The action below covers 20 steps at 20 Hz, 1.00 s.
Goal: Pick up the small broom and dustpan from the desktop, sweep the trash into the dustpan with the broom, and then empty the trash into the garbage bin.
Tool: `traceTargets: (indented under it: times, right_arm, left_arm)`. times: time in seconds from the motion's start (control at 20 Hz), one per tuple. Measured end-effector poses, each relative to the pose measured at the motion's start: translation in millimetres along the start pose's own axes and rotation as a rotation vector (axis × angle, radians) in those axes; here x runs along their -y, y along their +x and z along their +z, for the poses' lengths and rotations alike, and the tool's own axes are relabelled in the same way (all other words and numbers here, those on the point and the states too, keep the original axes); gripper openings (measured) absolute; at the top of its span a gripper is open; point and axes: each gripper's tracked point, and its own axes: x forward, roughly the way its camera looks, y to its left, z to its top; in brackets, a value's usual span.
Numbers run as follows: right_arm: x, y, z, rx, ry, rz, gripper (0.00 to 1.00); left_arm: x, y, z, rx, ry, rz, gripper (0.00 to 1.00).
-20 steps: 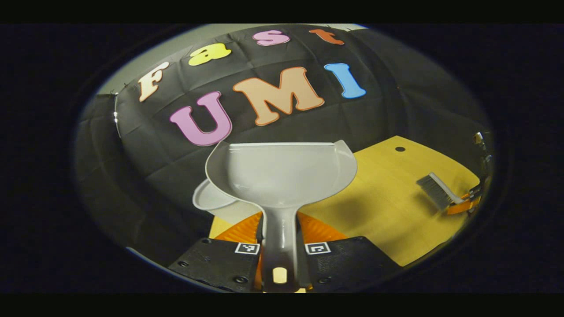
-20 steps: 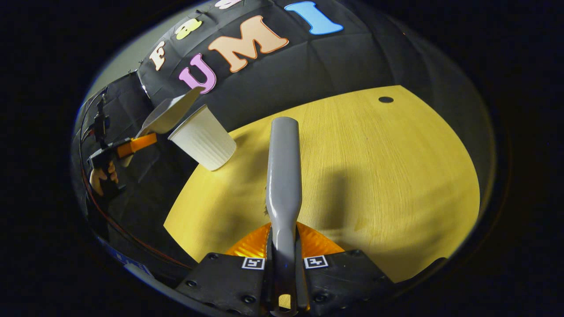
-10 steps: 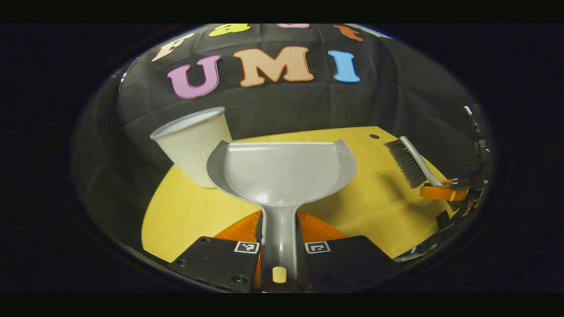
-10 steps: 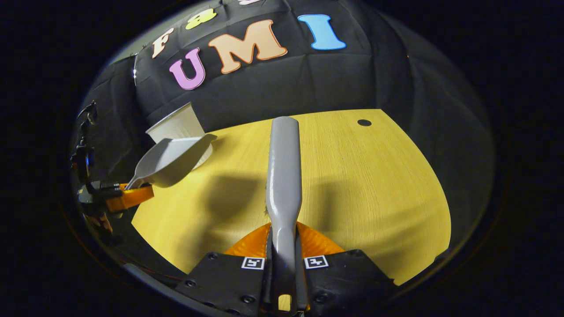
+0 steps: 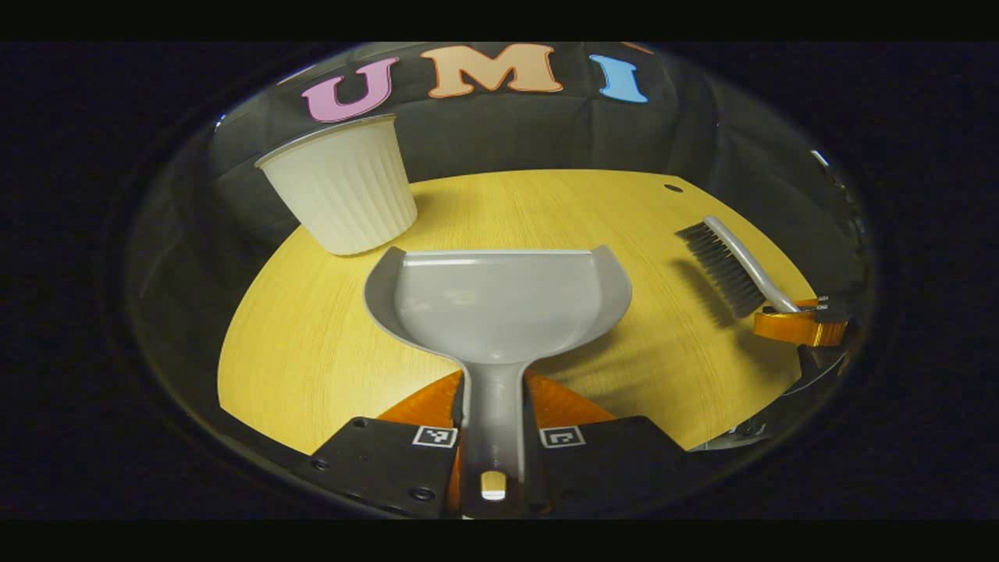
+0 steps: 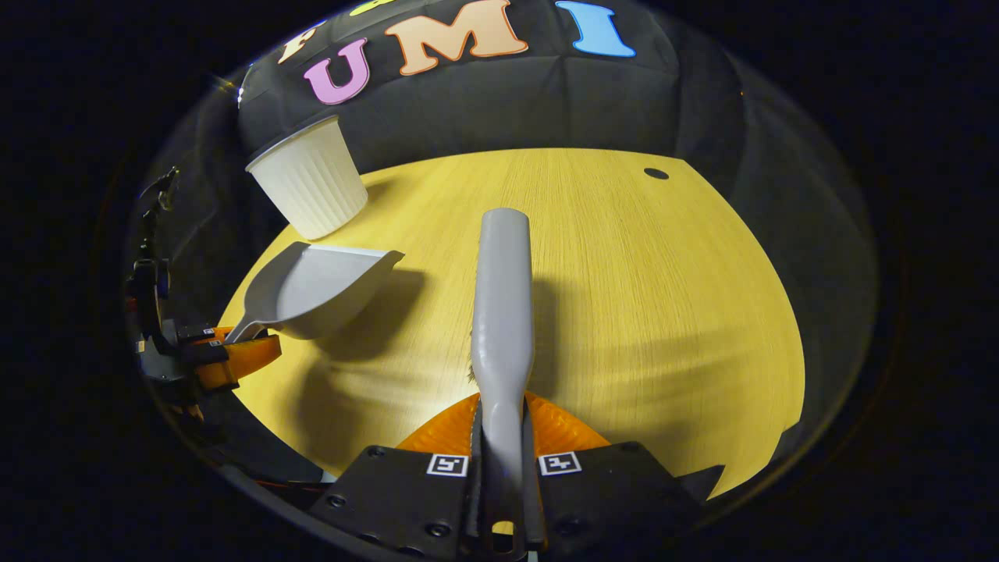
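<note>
My left gripper (image 5: 493,437) is shut on the handle of a grey dustpan (image 5: 499,300), held above the yellow desktop (image 5: 312,343); the pan looks bare inside. That pan (image 6: 316,285) and the left gripper (image 6: 226,355) also appear at the left of the right gripper view. My right gripper (image 6: 503,468) is shut on the handle of the small grey broom (image 6: 503,312), seen from its back. In the left gripper view the broom (image 5: 730,265) hangs over the desk's right side, dark bristles pointing down-left. A white ribbed garbage bin (image 5: 343,191) stands at the desk's far left corner.
A small dark hole (image 6: 655,173) marks the desktop (image 6: 663,312) near its far right edge. The black cloth wall rises right behind the desk. The bin (image 6: 308,187) sits close to the desk's left edge.
The dustpan has swung back from over the bin to above the desk and come lower. The broom has moved slightly; both cameras now tilt down more toward the desktop.
</note>
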Motion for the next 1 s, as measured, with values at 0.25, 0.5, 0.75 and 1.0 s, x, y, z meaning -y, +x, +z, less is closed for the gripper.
traceTargets:
  times: [0.25, 0.5, 0.75, 1.0]
  right_arm:
    - [-0.3, -0.7, 1.0, -0.065, -0.014, -0.042, 0.17]
    - [-2.1, -6.7, 6.1, -0.11, -0.013, -0.059, 0.19]
    - [-4.6, -11.5, 8.2, -0.117, 0.001, -0.065, 0.23]
    - [-8.5, -46.2, 32.6, 0.006, -0.028, -0.045, 0.47]
  left_arm:
    - [-5.4, 10.9, -18.4, -0.04, -0.01, -0.009, 0.26]
    - [-4.7, 7.5, -13.9, -0.043, -0.041, -0.009, 0.29]
    - [-6.9, 1.2, -8.4, -0.004, -0.014, 0.007, 0.38]
    - [-17.2, -33.8, 28.0, 0.168, 0.024, 0.094, 0.98]
